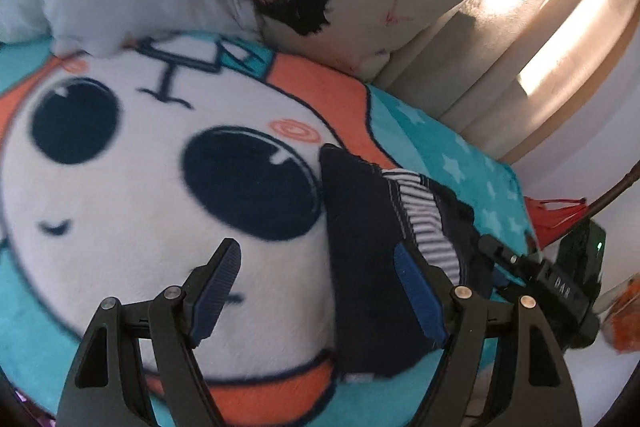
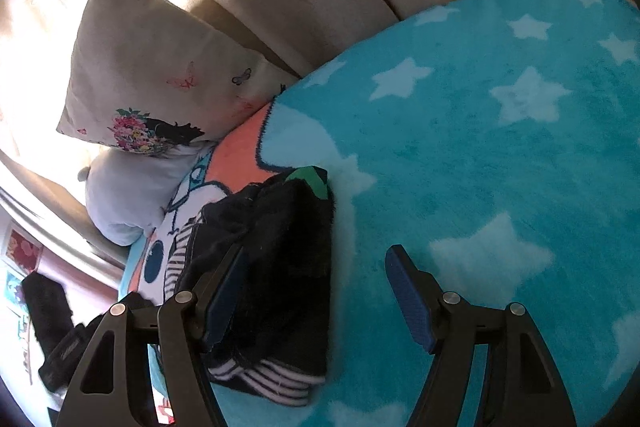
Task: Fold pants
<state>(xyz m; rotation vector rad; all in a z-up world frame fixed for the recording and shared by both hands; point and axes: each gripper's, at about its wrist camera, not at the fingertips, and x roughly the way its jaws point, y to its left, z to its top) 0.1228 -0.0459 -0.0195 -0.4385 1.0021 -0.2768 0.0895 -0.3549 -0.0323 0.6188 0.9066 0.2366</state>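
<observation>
Left tongs (image 1: 318,293) wide open, empty; right tongs (image 2: 316,297) wide open, empty, over folded pants (image 2: 276,267)

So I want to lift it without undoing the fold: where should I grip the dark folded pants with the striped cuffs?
Probably pinch the dark folded pants at their thick layered edge above the striped cuffs, coming from the open starred side of the turquoise fleece blanket, so all layers are caught together.

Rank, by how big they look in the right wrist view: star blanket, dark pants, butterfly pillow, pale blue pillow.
1. star blanket, by far.
2. butterfly pillow and dark pants: look alike; pants lie nearer the camera, so unsure.
3. pale blue pillow.
</observation>
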